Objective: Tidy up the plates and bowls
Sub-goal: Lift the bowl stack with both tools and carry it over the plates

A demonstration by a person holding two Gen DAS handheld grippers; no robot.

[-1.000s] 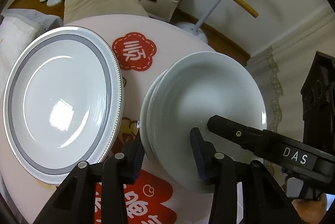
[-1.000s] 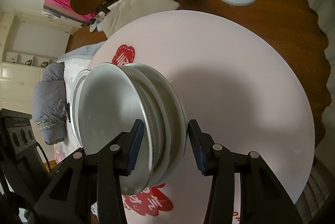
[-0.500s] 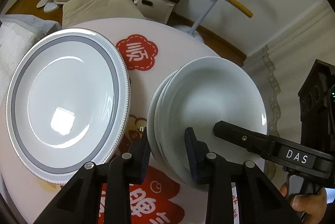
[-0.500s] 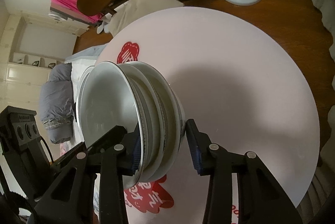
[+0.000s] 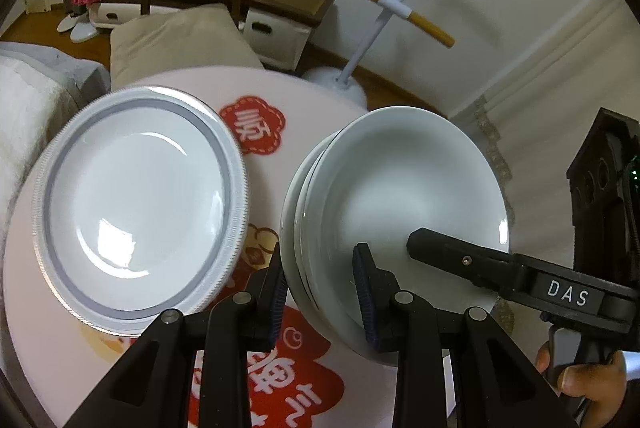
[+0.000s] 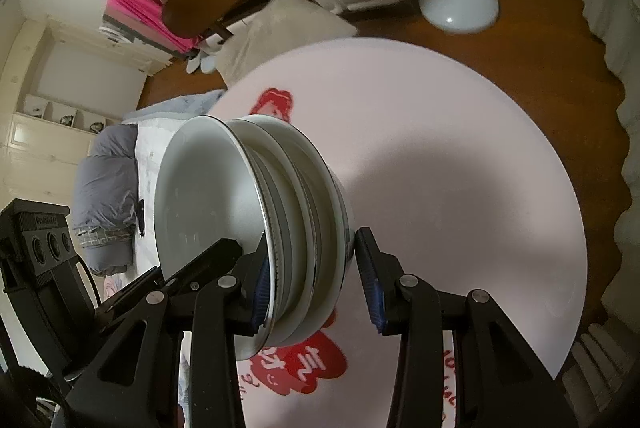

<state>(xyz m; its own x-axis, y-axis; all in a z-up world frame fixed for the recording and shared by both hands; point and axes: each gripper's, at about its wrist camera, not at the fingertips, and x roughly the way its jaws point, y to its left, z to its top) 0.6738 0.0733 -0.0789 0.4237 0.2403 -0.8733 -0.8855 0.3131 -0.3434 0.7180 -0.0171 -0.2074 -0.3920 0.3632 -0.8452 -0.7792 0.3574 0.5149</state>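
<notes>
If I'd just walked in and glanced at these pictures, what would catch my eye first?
Probably the stack of white bowls, tipped on edge above the pink round table and clamped from both sides by the left gripper and right gripper. Beside it, to the left in the left view, lies a wide grey-rimmed plate on the table.

Left black two-finger gripper (image 5: 322, 286) angled steeply down, blue-padded fingers (image 5: 365, 298) closed onto rim of stack of white ceramic bowls (image 5: 400, 204), jaws having just narrowed. Right black two-finger gripper (image 6: 316, 284) likewise pitched down, clamping same stack from opposite edge (one finger (image 5: 448, 252) lies inside top bowl). Person's hand (image 5: 580, 376) wraps right gripper's handle.
</notes>
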